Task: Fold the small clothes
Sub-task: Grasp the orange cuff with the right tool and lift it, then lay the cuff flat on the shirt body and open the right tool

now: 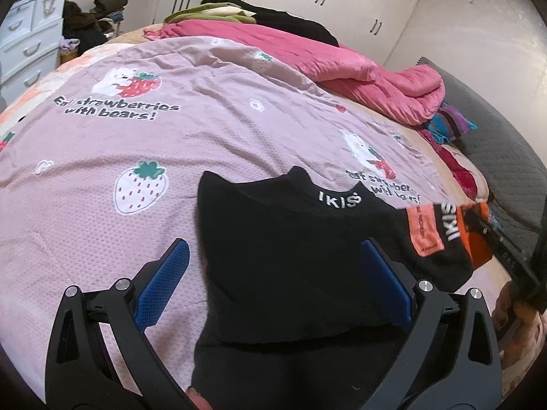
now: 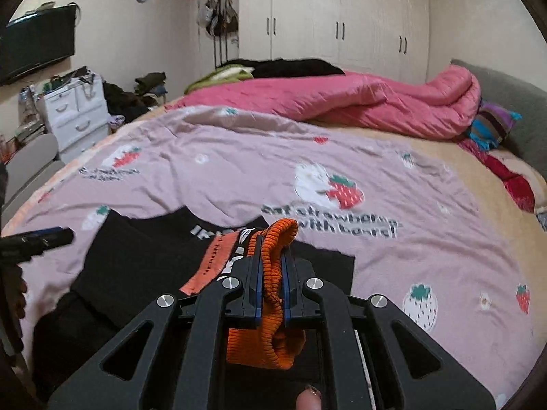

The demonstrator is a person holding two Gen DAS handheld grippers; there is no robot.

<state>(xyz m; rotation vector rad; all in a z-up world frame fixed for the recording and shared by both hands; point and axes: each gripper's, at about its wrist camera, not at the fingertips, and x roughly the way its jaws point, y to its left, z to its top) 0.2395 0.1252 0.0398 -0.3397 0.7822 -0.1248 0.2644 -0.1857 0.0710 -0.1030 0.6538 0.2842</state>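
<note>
Right gripper [image 2: 272, 266] pinches the orange cuff [image 2: 278, 239] of the black top [image 1: 290, 256] on the bed [image 1: 205, 136]. Left gripper [image 1: 273, 283] hangs wide above it. Best lay the sleeve flat across, slowly.

Below the open left jaws, the black sweater [image 1: 290, 256] runs off the picture's bottom edge. The orange cuff [image 2: 273, 273] between the shut right jaws hides the sleeve lettering beyond them. Print on the pink sheet [image 2: 239, 171] ahead is blurred.
</note>
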